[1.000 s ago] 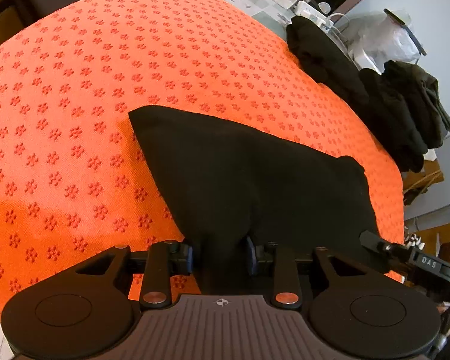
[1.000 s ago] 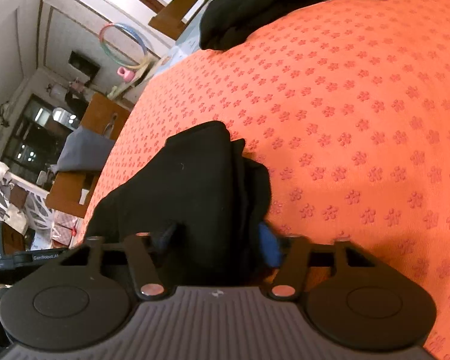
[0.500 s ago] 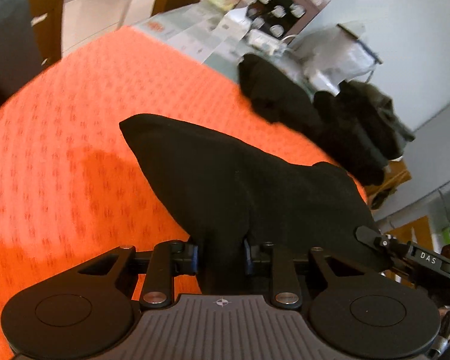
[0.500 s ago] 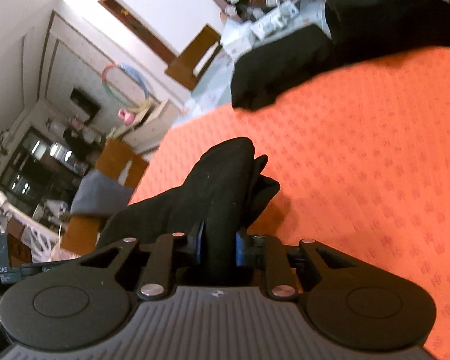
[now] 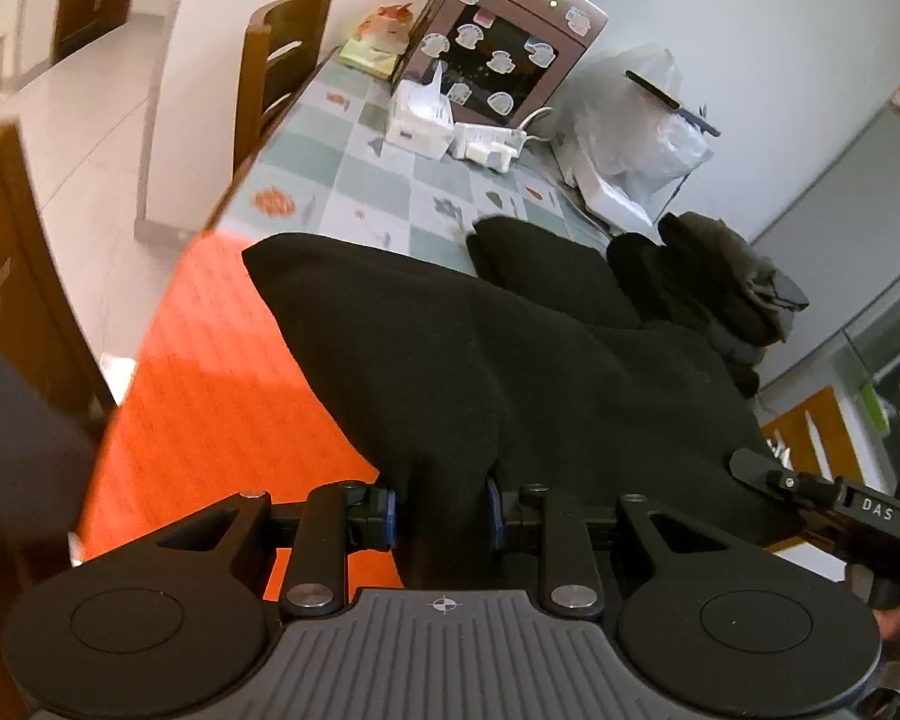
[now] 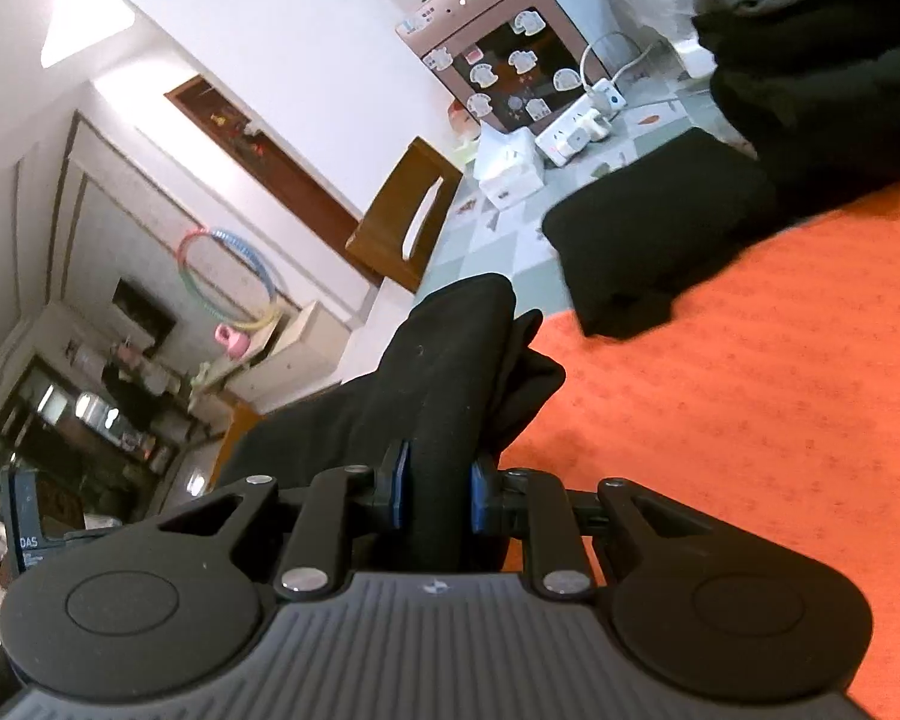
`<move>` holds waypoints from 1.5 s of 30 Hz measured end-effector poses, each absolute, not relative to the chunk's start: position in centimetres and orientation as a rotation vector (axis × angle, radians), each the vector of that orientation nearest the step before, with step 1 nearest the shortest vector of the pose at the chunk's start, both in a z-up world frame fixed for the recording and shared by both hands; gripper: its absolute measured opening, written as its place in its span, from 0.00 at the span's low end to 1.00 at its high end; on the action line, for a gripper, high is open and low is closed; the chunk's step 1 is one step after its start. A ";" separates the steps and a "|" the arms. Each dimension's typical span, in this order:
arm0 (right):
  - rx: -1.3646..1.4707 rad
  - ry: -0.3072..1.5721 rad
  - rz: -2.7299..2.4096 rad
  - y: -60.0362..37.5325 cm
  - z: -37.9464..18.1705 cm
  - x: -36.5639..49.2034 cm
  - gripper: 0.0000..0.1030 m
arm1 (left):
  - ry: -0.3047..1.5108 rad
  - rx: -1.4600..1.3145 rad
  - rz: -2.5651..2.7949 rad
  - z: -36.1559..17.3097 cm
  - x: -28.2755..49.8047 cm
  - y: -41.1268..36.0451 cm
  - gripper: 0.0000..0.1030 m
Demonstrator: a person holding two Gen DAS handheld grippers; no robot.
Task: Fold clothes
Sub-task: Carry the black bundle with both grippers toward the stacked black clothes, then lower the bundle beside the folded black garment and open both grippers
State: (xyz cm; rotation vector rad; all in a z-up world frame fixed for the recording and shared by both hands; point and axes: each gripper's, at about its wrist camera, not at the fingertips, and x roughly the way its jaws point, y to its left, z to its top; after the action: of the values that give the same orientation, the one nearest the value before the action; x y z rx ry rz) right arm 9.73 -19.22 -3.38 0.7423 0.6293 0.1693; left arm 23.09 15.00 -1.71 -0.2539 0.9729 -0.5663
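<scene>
A folded black garment (image 5: 480, 360) hangs lifted above the orange flower-patterned mat (image 5: 222, 372). My left gripper (image 5: 441, 513) is shut on its near edge. My right gripper (image 6: 437, 495) is shut on the same garment (image 6: 444, 360) at its other end, also held above the mat (image 6: 750, 390). The right gripper's tip shows at the right edge of the left wrist view (image 5: 822, 498). The cloth hides the fingertips in both views.
Folded black clothes (image 5: 546, 264) and a dark pile (image 5: 720, 282) lie at the mat's far edge on the checked tablecloth (image 5: 378, 180). Behind stand a stickered appliance (image 5: 504, 66), a power strip (image 5: 492, 144), a plastic bag (image 5: 636, 126). A wooden chair (image 5: 276, 78) stands at the far left.
Both grippers have lifted the black garment off the mat and tilted upward, so the views now show the far table end and room. The right gripper closed on the cloth.
</scene>
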 end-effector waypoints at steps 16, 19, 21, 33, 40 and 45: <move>0.869 0.558 0.025 -14.4 -6.8 27.4 0.22 | 0.986 -0.213 -0.609 -3.4 44.9 16.4 0.29; 0.895 0.566 0.005 -14.6 -8.9 31.0 0.22 | 0.986 -0.196 -0.611 -5.1 48.3 16.0 0.29; 0.901 0.573 -0.004 -14.7 -10.2 33.1 0.22 | 0.982 -0.193 -0.609 -6.3 50.2 15.9 0.29; 0.804 0.660 -0.014 -14.7 -15.8 41.0 0.30 | 1.011 -0.249 -0.522 -13.5 56.6 17.0 0.43; 0.662 0.711 -0.061 -14.9 -15.0 40.0 0.42 | 0.928 -0.269 -0.418 -12.0 55.8 19.1 0.70; 0.559 0.742 -0.056 -14.4 -12.6 38.5 0.44 | 0.863 -0.244 -0.430 -8.7 53.3 19.4 0.73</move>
State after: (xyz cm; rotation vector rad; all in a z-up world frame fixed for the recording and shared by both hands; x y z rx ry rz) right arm 38.48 -14.37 -12.63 0.5589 0.7420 -0.0563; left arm 53.29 19.38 -8.72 -0.2439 0.8631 -0.4298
